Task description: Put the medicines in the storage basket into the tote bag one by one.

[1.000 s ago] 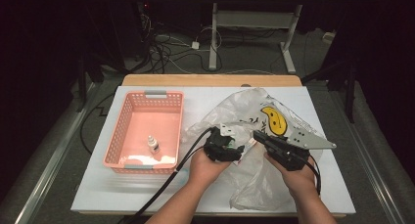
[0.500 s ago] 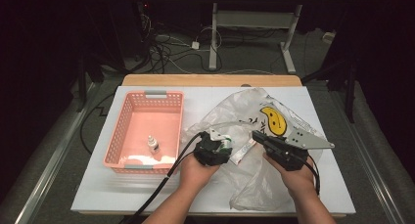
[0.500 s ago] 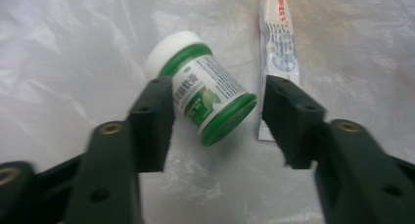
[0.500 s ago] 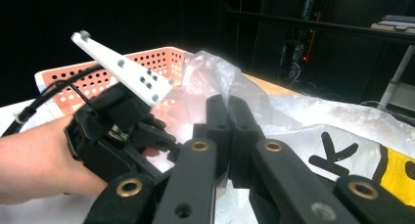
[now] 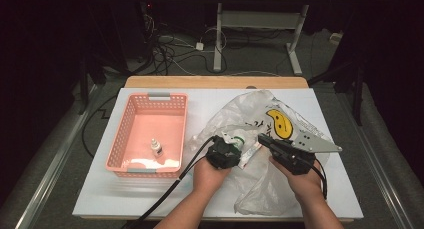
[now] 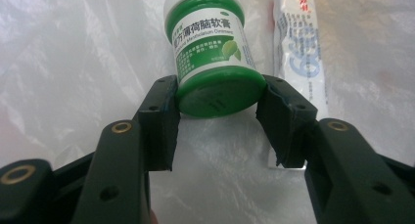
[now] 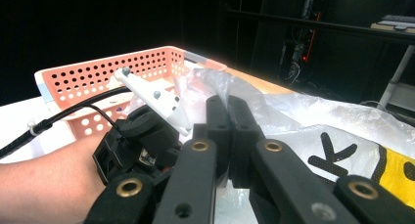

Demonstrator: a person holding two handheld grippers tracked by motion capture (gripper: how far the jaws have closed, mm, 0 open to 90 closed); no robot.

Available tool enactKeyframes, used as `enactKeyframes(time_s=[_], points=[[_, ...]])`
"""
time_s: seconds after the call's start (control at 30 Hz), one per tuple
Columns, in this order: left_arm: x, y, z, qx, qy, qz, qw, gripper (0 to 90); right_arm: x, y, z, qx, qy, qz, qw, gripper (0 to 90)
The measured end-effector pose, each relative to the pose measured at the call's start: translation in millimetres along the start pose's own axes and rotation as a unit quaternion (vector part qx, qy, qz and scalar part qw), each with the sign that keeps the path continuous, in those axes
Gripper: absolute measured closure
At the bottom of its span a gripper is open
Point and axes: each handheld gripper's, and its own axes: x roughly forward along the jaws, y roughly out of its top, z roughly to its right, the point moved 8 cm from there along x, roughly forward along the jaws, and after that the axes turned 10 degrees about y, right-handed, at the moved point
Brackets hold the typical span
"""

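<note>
Closing my left gripper (image 6: pixel 218 121) around the green-capped ointment jar (image 6: pixel 210 53), and the jaws have just been narrowing with the jar's cap end right between them, both pads meeting its rim. That jar lies on its side on the crumpled clear plastic bag (image 5: pixel 260 189), near the middle of the white desk (image 5: pixel 100 199), with a white tube (image 6: pixel 298 57) lying just beside it on the right of the left gripper view. My right gripper (image 7: pixel 227 136) is clenched on a fold of the bag, lifting its edge. Over on the left side stands the pink basket (image 5: pixel 117 144), well apart from the bag, a small dropper bottle (image 5: pixel 157 148) upright inside. Bare desk runs between basket and bag, and along the near edge under my left forearm.
</note>
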Motion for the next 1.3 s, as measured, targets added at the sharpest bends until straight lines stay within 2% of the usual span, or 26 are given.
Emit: enactKeyframes(time_s=[0.03, 0.07, 0.1, 0.17, 0.2, 0.23, 0.27, 0.3, 0.33, 0.37, 0.4, 0.5, 0.6, 0.7, 0.8, 1.0, 1.07, 1.1, 1.13, 1.2, 1.3], points=[[0.3, 1.0, 0.2, 0.002, 0.001, 0.003, 1.0000, 49.9, -0.1, 0.1, 0.0, 0.000, 0.000, 0.000, 1.0000, 90.0], [0.6, 1.9, 2.9, 0.000, -0.008, 0.006, 1.0000, 49.9, -0.1, 0.1, 0.1, 0.000, 0.000, 0.000, 1.0000, 90.0], [1.6, 2.7, 2.0, 0.008, -0.005, 0.006, 0.9999, 49.9, 0.0, -0.1, 0.3, 0.000, 0.000, 0.000, 1.0000, 90.0], [3.7, 3.1, 5.7, -0.005, -0.016, 0.003, 0.9998, 49.9, 0.3, -0.5, 0.4, -0.001, 0.000, -0.001, 1.0000, 90.0], [4.2, 3.0, 6.3, -0.007, -0.015, 0.003, 0.9999, 49.8, 0.4, -0.5, 0.4, -0.002, 0.000, -0.001, 1.0000, 90.0], [4.1, 2.8, 5.2, 0.005, -0.016, 0.003, 0.9999, 49.6, 0.5, -0.6, 0.3, -0.002, 0.000, -0.001, 1.0000, 90.0], [3.5, 2.4, 6.5, -0.002, -0.015, 0.004, 0.9999, 49.2, 0.3, -0.6, 0.4, -0.001, 0.000, -0.001, 1.0000, 90.0], [1.9, 1.9, 7.2, 0.009, -0.021, 0.004, 0.9997, 48.1, -0.1, -0.6, 0.6, 0.000, 0.000, -0.001, 1.0000, 90.0], [-0.8, 1.7, 4.0, 0.016, -0.004, 0.006, 0.9998, 45.2, -0.4, -0.6, 0.8, 0.001, -0.001, -0.001, 1.0000, 90.0], [-3.2, 0.9, 5.9, 0.014, -0.015, 0.008, 0.9998, 43.3, -0.6, -0.6, 1.2, 0.001, -0.001, 0.000, 1.0000, 90.0], [-6.5, 0.1, 4.3, 0.016, -0.009, 0.011, 0.9998, 41.6, -0.7, -0.7, 1.3, 0.001, -0.001, -0.001, 1.0000, 90.0], [-15.3, -5.4, 4.5, 0.022, -0.027, 0.010, 0.9993, 40.0, -0.5, -0.8, 0.9, 0.001, -0.001, -0.001, 1.0000, 90.0], [-26.1, -10.3, 5.9, 0.014, -0.039, 0.021, 0.9989, 39.1, -0.3, -0.5, 0.2, 0.000, 0.000, -0.001, 1.0000, 90.0], [-36.0, -17.9, 7.7, 0.024, -0.053, 0.015, 0.9982, 33.9, -0.4, 0.0, 0.2, -0.001, 0.000, 0.000, 1.0000, 90.0], [-48.7, -22.7, 9.3, 0.026, -0.070, 0.021, 0.9970, 31.4, -0.1, -0.2, -0.2, 0.000, 0.000, -0.001, 1.0000, 90.0], [-73.5, -30.4, 11.7, 0.033, -0.096, 0.025, 0.9945, 16.7, 0.3, -0.7, -0.7, -0.002, 0.001, -0.003, 1.0000, 90.0], [-80.5, -33.0, 9.9, 0.043, -0.093, 0.030, 0.9943, 13.7, 0.7, -0.7, -1.2, -0.002, 0.001, -0.003, 1.0000, 90.0], [-83.5, -33.9, 9.5, 0.040, -0.094, 0.031, 0.9943, 12.6, 0.8, -0.7, -1.5, -0.002, 0.001, -0.003, 1.0000, 90.0], [-86.4, -34.9, 9.3, 0.038, -0.097, 0.029, 0.9941, 6.7, 0.9, -0.3, -1.8, -0.004, 0.001, -0.003, 1.0000, 90.0], [-93.8, -36.4, 7.9, 0.041, -0.100, 0.027, 0.9938, 1.0, 0.9, 0.2, -2.8, -0.003, 0.002, -0.003, 1.0000, 90.0], [-107.5, -36.3, 1.6, 0.042, -0.094, 0.040, 0.9939, 0.0, 1.1, 0.3, -3.7, -0.003, 0.002, -0.003, 1.0000, 90.0]])
